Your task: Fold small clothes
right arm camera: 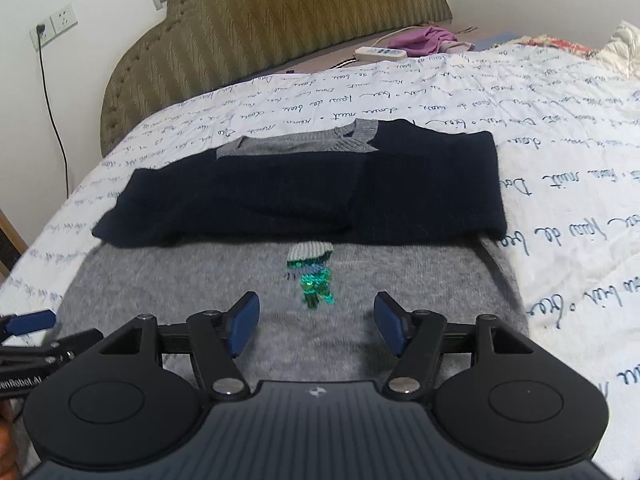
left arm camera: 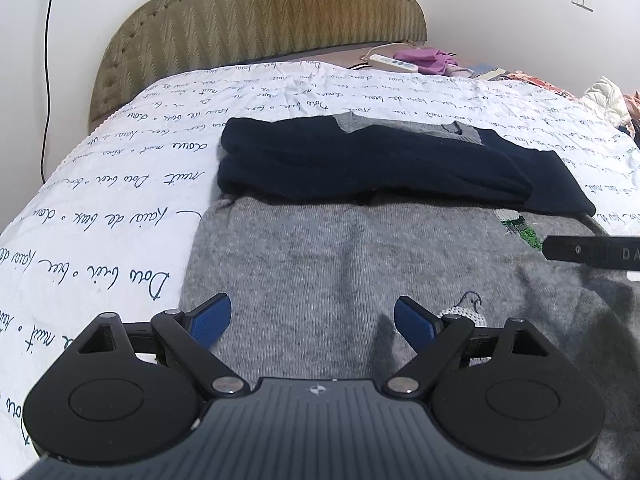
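Note:
A small grey knit sweater (left arm camera: 320,256) with navy sleeves (left arm camera: 360,168) lies flat on the bed; both sleeves are folded across its upper part. It also shows in the right wrist view (right arm camera: 200,280), with its navy sleeves (right arm camera: 300,196) and a green sequin figure (right arm camera: 314,280) on the chest. My left gripper (left arm camera: 312,320) is open and empty, just above the grey body near the hem. My right gripper (right arm camera: 316,326) is open and empty above the grey body, right of the left one; its finger (left arm camera: 592,252) shows in the left wrist view.
The bed has a white cover with blue script (left arm camera: 120,200) and an olive padded headboard (left arm camera: 260,20). A white power strip (right arm camera: 380,53) and a purple cloth (right arm camera: 424,40) lie at the head. More clothes are piled at the far right (left arm camera: 608,96).

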### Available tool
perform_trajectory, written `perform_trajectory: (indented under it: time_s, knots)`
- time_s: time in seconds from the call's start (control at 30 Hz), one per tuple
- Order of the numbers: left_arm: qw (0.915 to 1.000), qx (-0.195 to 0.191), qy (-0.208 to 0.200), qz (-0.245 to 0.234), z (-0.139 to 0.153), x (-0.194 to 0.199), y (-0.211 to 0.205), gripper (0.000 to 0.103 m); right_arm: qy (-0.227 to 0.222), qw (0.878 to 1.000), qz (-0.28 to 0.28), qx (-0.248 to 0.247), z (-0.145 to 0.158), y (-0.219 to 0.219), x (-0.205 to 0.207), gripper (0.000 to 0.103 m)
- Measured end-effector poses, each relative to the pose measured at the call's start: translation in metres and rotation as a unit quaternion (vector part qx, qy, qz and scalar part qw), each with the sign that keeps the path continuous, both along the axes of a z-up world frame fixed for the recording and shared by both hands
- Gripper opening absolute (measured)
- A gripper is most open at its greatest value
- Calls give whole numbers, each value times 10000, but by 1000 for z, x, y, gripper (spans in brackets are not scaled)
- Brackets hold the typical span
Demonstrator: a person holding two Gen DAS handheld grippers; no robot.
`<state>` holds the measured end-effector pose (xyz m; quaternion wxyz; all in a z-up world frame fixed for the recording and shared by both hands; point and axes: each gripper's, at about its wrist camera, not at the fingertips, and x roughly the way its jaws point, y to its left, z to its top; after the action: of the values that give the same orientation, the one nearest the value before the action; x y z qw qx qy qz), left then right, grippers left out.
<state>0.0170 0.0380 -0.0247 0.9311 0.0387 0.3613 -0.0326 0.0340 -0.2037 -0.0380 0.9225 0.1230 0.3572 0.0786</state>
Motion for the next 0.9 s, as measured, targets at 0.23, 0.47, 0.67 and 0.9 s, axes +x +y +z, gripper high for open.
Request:
perform_trajectory:
  time_s: [0.23,0.47,0.67,0.9]
  knots:
    - [9999,-57,25,84,-1,-4,-2,90,-37,9997,-2,-234,-4,1,-14,73]
    - [9998,-123,55,152,-3,-7,-6,90,24,9996,-78,-272,-12,-2,-22,79]
    - [9997,-164,108,160,-6,-11,-12,91,15,9992,-87,-398,-18,-4,-28,86]
    - [9995,-148,170,209,-13,-13,-18,91,-116,9962,-188,-845,-35,7,-34,103]
